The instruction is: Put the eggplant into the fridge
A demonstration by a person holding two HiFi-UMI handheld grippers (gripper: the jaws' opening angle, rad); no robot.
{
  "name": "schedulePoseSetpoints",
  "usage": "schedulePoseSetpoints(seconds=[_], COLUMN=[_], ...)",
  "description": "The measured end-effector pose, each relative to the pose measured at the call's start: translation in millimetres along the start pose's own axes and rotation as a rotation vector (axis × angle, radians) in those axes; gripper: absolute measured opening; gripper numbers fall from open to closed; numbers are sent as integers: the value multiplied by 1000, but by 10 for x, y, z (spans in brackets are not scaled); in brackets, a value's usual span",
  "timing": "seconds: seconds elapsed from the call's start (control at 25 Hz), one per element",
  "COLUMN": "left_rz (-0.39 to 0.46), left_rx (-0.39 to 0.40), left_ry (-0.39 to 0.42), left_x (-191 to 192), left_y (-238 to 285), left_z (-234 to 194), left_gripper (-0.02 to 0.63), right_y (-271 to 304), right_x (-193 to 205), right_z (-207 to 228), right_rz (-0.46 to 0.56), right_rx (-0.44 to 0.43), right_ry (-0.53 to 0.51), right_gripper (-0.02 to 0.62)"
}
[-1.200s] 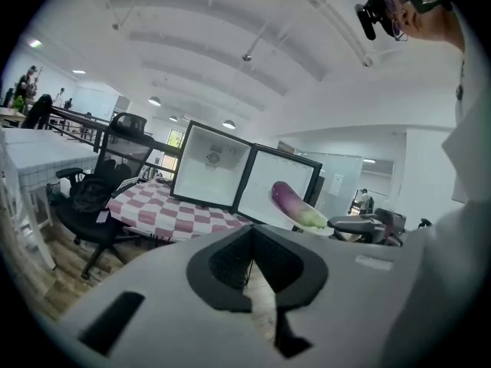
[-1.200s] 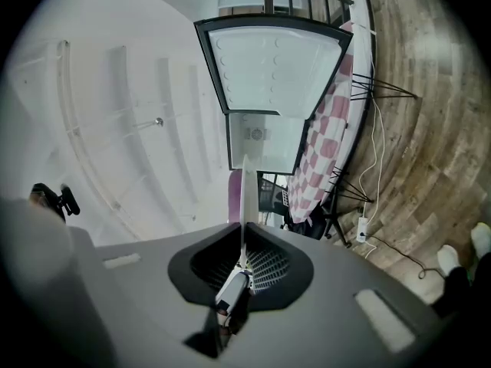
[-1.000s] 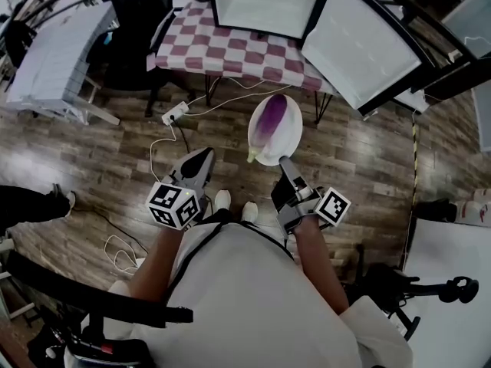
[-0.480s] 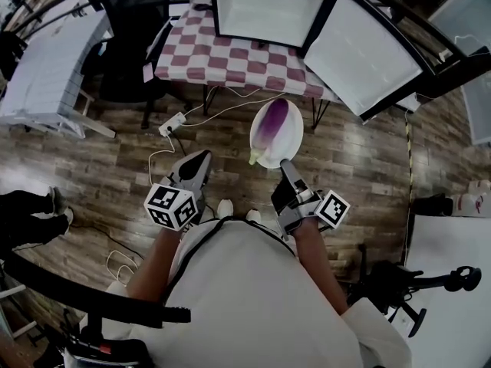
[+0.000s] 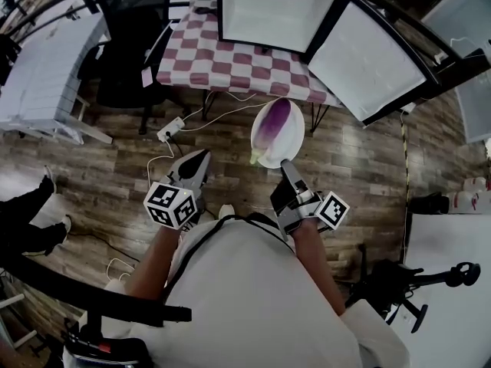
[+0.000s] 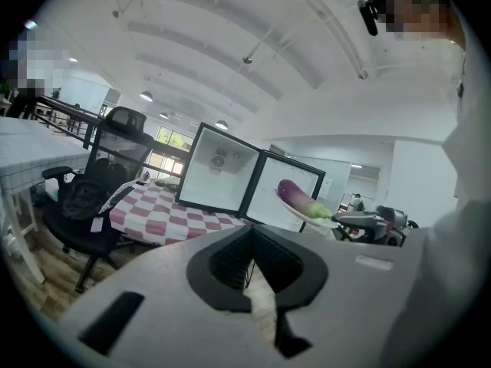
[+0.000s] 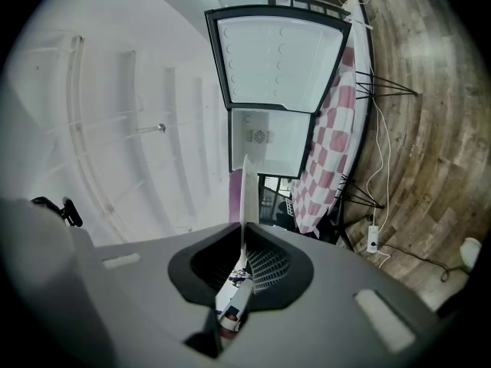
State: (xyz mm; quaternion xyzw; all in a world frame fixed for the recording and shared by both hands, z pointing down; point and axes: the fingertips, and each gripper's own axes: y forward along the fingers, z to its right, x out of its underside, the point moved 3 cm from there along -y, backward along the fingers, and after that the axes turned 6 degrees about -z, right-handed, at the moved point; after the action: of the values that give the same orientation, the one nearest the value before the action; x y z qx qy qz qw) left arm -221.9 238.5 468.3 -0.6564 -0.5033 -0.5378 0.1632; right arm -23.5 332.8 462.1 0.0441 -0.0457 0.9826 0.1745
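A purple eggplant (image 5: pixel 271 123) lies on a white plate (image 5: pixel 288 140) held out in front of me. My right gripper (image 5: pixel 285 164) is shut on the plate's near rim; in the right gripper view the plate (image 7: pixel 244 194) shows edge-on between the jaws. My left gripper (image 5: pixel 196 164) hangs beside it on the left, shut, with nothing in it. Ahead, a small white fridge (image 5: pixel 268 8) stands on a red-checked table (image 5: pixel 230 60) with its door (image 5: pixel 374 52) swung open to the right. The left gripper view shows the eggplant (image 6: pixel 301 198) in front of the open fridge (image 6: pixel 222 173).
A black office chair (image 5: pixel 126 37) stands left of the table, and a white table (image 5: pixel 46 52) lies farther left. A power strip (image 5: pixel 170 129) and cables trail over the wooden floor. A person's legs (image 5: pixel 31 217) show at the left edge; a black stand (image 5: pixel 418 282) is at lower right.
Both grippers and the plate with the eggplant have moved forward toward the table and fridge. The legs at the left edge have shifted.
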Motion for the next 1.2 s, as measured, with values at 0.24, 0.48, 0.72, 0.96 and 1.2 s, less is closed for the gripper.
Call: schedulePoseSetpoints(seconds=[0.24, 0.48, 0.72, 0.96, 1.2], left_rz=[-4, -17, -31, -30, -16], left_rx=[1, 3, 11, -7, -31], left_ry=[-11, -25, -24, -26, -26], left_x=[10, 7, -38, -207, -446], left_y=[-51, -4, 174, 427, 721], left_z=[-180, -283, -360, -492, -604], left_gripper=[2, 2, 2, 2, 2], right_y=[118, 223, 365, 598, 911], right_x=[59, 28, -91, -348, -658], right_z=[-4, -2, 33, 136, 95], right_rz=[13, 12, 11, -9, -63], right_rx=[5, 15, 7, 19, 3], right_ry=[6, 3, 5, 8, -6], right_gripper=[29, 29, 29, 29, 28])
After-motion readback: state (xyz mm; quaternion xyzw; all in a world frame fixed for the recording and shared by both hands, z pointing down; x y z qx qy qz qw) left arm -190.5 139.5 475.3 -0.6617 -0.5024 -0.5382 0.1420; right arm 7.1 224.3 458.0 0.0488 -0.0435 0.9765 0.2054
